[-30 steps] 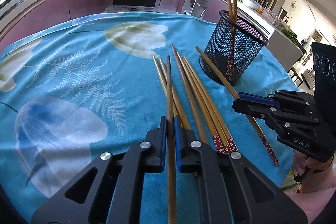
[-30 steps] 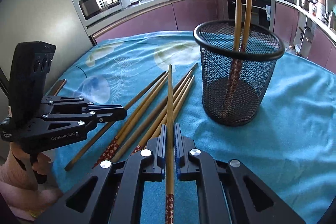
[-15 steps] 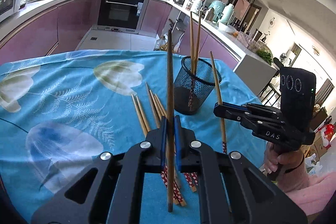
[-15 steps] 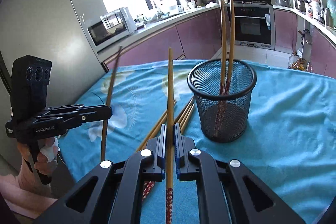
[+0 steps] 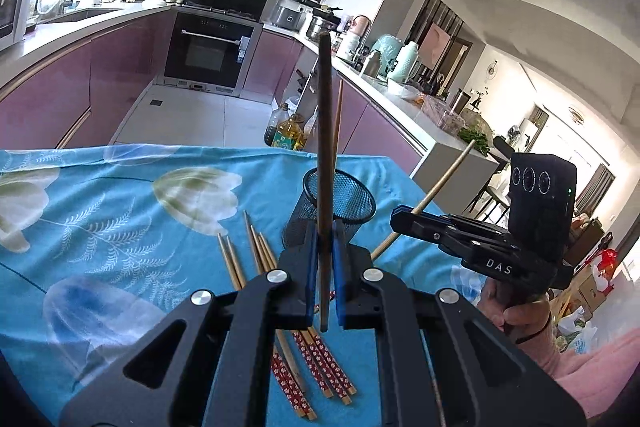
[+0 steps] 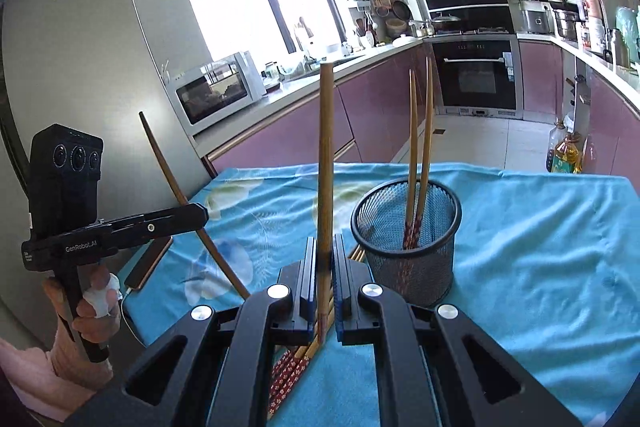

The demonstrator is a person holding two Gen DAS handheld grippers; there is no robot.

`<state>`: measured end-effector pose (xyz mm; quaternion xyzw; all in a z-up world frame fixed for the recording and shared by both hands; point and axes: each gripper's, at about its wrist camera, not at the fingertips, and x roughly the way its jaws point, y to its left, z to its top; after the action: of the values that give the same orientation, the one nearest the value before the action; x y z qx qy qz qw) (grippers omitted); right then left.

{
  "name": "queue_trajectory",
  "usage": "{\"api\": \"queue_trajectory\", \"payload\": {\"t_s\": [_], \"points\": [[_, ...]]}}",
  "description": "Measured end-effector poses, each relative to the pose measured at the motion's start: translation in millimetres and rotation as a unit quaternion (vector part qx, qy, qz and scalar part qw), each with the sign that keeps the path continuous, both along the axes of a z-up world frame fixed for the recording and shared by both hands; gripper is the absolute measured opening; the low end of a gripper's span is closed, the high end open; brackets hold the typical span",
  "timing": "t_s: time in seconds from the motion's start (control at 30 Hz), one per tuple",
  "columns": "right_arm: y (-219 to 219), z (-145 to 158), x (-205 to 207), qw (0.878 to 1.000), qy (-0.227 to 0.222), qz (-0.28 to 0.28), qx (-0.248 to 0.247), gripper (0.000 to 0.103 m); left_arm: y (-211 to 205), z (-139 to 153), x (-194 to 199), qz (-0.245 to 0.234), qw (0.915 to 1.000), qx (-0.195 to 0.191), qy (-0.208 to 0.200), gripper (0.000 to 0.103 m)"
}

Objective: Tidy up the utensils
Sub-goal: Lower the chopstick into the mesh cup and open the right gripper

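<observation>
We hold one brown wooden chopstick (image 5: 324, 147) clamped upright in our left gripper (image 5: 323, 267) and another (image 6: 326, 163) in our right gripper (image 6: 323, 267), the black mesh holder (image 6: 408, 227) at one o'clock.

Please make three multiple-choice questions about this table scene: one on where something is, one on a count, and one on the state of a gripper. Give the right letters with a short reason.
1. Where do the loose chopsticks lie?
A. on the blue tablecloth beside the mesh cup
B. on the floor
C. on the oven

2. How many chopsticks stand in the mesh cup?
A. none
B. two
C. five

3. What is the state of the right gripper?
A. wide open, holding nothing
B. shut on a spoon
C. shut on one chopstick

Answers: 1 A, they rest on the cloth next to the cup. 2 B, the standing pair rises from it. 3 C, the held chopstick points up between its pads.
</observation>
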<state>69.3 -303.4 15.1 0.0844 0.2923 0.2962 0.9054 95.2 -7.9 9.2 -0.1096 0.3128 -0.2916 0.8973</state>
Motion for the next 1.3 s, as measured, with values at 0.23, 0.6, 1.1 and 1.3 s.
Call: {"api": "queue_trajectory", "payload": {"t_s": [0.23, 0.6, 1.1, 1.3], "points": [[-11, 27, 4, 0.999, -0.038, -0.013, -0.002, 0.006, -20, 25, 22, -0.007, 0.9997, -0.006, -0.023, 0.008], [-33, 69, 18, 0.995, -0.09, -0.041, 0.009, 0.006, -43, 72, 43, -0.004, 0.9976, -0.008, -0.069, 0.008], [-33, 48, 57, 0.996, -0.065, -0.059, -0.001, 0.006, -78, 52, 79, -0.007, 0.9974, 0.056, -0.046, 0.008], [-30, 31, 64, 0.998, -0.033, -0.055, -0.012, 0.006, -89, 31, 94, -0.017, 0.9961, 0.084, -0.024, 0.008]]}}
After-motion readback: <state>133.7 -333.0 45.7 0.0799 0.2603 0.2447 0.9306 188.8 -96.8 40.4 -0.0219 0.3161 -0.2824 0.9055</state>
